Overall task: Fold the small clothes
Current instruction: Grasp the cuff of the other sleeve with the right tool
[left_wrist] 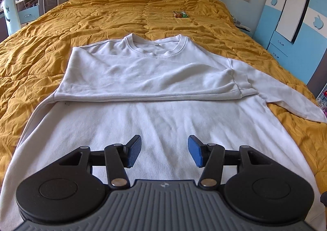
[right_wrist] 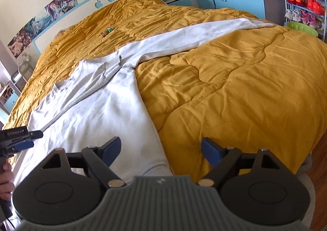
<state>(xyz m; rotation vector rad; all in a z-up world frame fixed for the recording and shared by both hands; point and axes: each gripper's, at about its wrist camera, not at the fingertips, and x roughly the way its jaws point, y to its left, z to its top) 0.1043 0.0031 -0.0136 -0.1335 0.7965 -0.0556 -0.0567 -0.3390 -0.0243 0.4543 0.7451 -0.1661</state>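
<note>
Both claws (left (left_wrist: 164,152), right (right_wrist: 160,152)) gape over the white sweatshirt (left_wrist: 163,116).

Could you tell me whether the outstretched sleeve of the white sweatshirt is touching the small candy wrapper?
Apart. In the right wrist view, bare quilt separates the sleeve from the candy wrapper.

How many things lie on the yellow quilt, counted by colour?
White: 1, the sweatshirt, one sleeve folded across, the other sleeve stretched out.
Green and brown: 1, a small wrapper.
Total: 2.
</note>
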